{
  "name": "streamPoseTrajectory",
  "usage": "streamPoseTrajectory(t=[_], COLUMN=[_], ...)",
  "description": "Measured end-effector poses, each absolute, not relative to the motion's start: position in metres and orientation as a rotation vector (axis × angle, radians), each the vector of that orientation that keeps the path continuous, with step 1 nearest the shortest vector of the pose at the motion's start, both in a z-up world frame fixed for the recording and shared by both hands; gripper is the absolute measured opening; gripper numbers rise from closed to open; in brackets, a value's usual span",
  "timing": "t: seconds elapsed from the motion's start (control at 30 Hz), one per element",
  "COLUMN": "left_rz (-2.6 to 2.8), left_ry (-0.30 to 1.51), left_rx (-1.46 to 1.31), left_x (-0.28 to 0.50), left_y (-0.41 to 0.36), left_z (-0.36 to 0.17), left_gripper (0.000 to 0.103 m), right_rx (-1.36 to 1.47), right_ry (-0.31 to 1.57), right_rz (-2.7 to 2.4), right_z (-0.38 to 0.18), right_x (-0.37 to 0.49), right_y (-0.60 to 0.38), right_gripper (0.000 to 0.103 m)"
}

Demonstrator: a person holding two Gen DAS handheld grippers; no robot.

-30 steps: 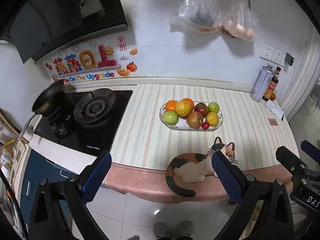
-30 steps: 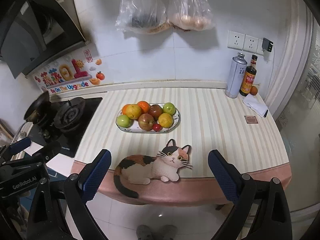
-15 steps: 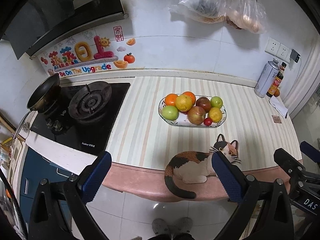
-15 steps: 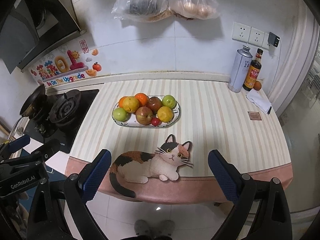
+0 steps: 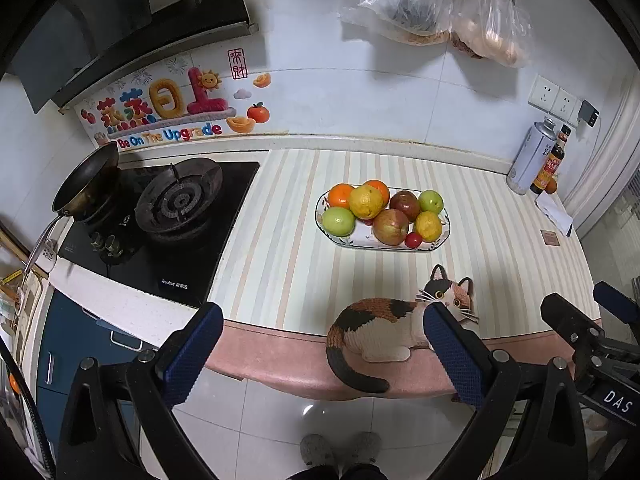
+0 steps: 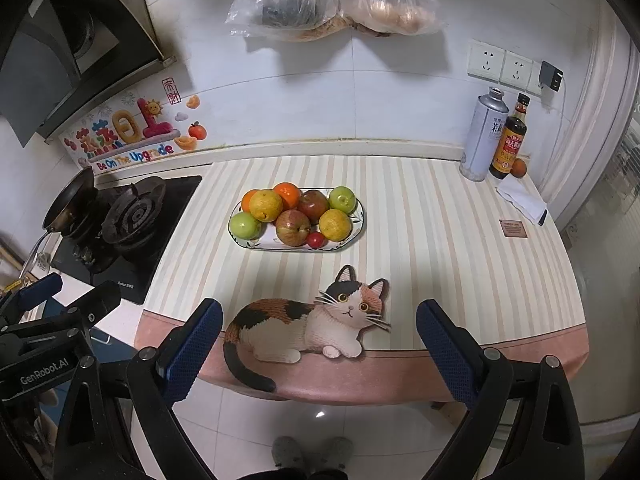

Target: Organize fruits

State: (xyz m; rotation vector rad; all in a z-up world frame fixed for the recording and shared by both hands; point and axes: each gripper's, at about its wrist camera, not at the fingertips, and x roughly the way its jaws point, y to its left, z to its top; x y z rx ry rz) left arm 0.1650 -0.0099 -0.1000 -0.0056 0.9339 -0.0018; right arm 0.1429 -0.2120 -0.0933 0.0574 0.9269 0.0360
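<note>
Orange, yellow, green and red fruit is heaped on an oval white fruit plate (image 6: 356, 227) in the middle of the striped countertop (image 6: 440, 248). Two oranges (image 6: 287, 194) sit at the far left of the pile, a yellow citrus (image 6: 265, 205) just in front of them, and a green apple (image 6: 244, 225) at the left end. Two red apples (image 6: 293, 227) fill the middle, a second green apple (image 6: 342, 199) lies at the far right, another yellow citrus (image 6: 335, 224) is near right, and a small cherry tomato (image 6: 316, 239) rests at the near rim.

Near the counter's front edge lies a calico cat-shaped mat (image 6: 304, 326), apart from the plate. Left of the counter is a black gas stove (image 5: 176, 216) with a frying pan (image 5: 86, 180) on its far-left burner. At the far right corner stand a silver canister (image 6: 482, 136) and a dark sauce bottle (image 6: 510, 140), touching side by side.

Both tools hover off the counter's near edge, above the floor. The left gripper (image 5: 320, 354) has its blue pads spread wide with nothing between them, and the right gripper (image 6: 320, 350) is likewise spread and holds nothing.
</note>
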Motion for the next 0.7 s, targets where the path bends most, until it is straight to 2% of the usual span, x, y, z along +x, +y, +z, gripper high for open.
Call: streamPoseTrajectory(t=[0.7], left_rz=[-0.003], left_ry=[0.911], left_rx=[-0.003], left_x=[0.1576], left_y=[-0.0043], left_z=[-0.0954], left_gripper=[0.103], right_rx=[0.062], right_ry=[0.921], right_rz=[0.039], right_z=[-0.086], right_x=[0.1359], right_y=[-0.2067], right_gripper=[0.1])
